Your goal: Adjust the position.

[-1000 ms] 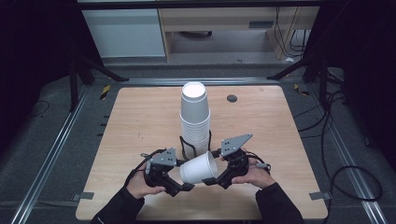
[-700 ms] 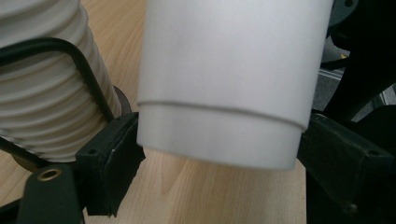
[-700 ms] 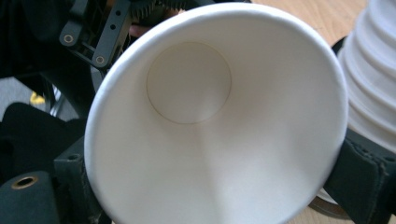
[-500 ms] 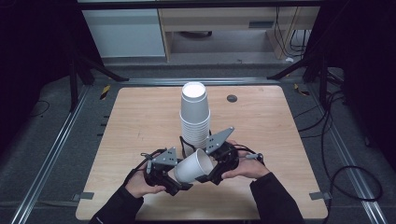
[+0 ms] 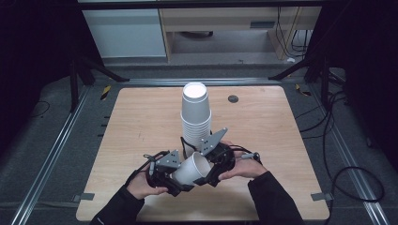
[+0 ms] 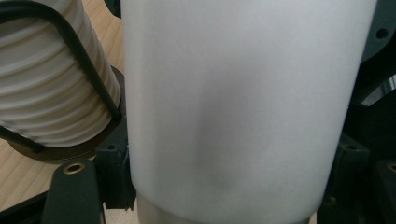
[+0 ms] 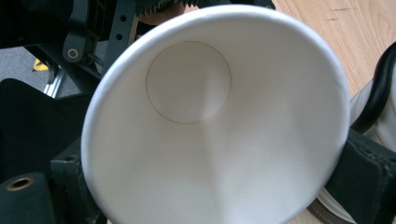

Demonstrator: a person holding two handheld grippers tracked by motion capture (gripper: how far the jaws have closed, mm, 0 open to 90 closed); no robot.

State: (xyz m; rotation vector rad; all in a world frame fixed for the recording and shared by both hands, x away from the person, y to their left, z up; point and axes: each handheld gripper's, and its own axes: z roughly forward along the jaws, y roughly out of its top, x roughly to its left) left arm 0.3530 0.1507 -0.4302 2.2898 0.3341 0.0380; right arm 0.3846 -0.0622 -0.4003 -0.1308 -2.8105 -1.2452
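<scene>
Single paper cup (image 5: pixel 191 168) lies on its side between both grippers at the near-centre of the table (image 5: pixel 141 122), mouth facing right and slightly up. Left gripper (image 5: pixel 176 177) has its jaws closed around the cup's base end; the left gripper view shows the cup wall (image 6: pixel 233 107) running between them. Right gripper (image 5: pixel 210 169) sits at the rim, cup mouth (image 7: pixel 210 121) facing its camera; can't tell if it's clamped. Cup stack (image 5: pixel 195 117) stands upright just beyond, touching the grippers.
</scene>
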